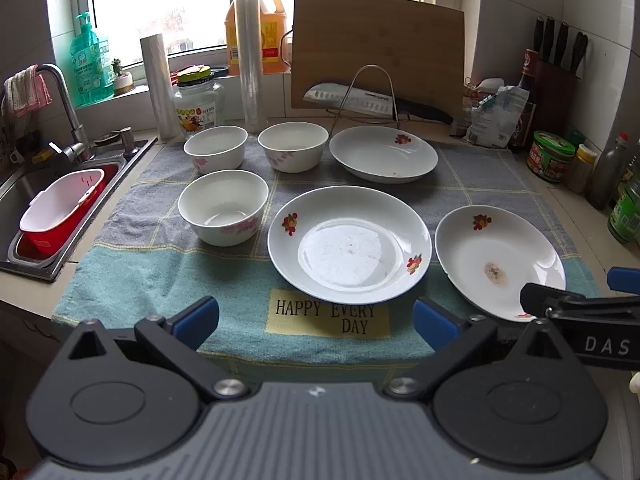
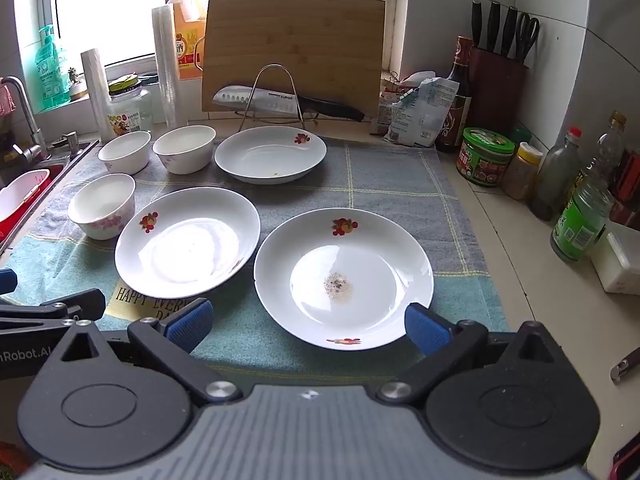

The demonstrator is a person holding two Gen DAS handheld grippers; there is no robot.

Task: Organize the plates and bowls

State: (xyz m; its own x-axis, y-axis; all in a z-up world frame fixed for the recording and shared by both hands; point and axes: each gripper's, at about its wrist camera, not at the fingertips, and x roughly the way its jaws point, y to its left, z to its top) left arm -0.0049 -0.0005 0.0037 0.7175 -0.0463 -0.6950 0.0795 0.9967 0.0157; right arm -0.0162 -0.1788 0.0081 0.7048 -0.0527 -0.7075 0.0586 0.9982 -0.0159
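Tongs are hanging wide apart in both my hands, empty, low over the near edge of the towel (image 1: 132,272). My left gripper (image 1: 316,320) is sitting just short of the middle plate (image 1: 350,244), whose near rim is covering part of the towel's lettering. My right gripper (image 2: 308,322) is facing the stained plate (image 2: 344,278); its right pad (image 2: 426,328) is hiding a bit of that plate's near rim, and I cannot tell whether it is touching. In the left view, the right tongs are cutting off the same plate's near corner.

Beyond my left tongs, one bowl (image 1: 223,213) is standing left of the middle plate, with two more bowls (image 1: 216,148) (image 1: 293,146) farther back, side by side. A third plate (image 1: 383,154) is lying far ahead, in front of a wire rack (image 1: 370,96) holding a knife (image 1: 348,100); the rack is crossing the blade. The sink (image 1: 16,188) is off to my left, cut by the frame.
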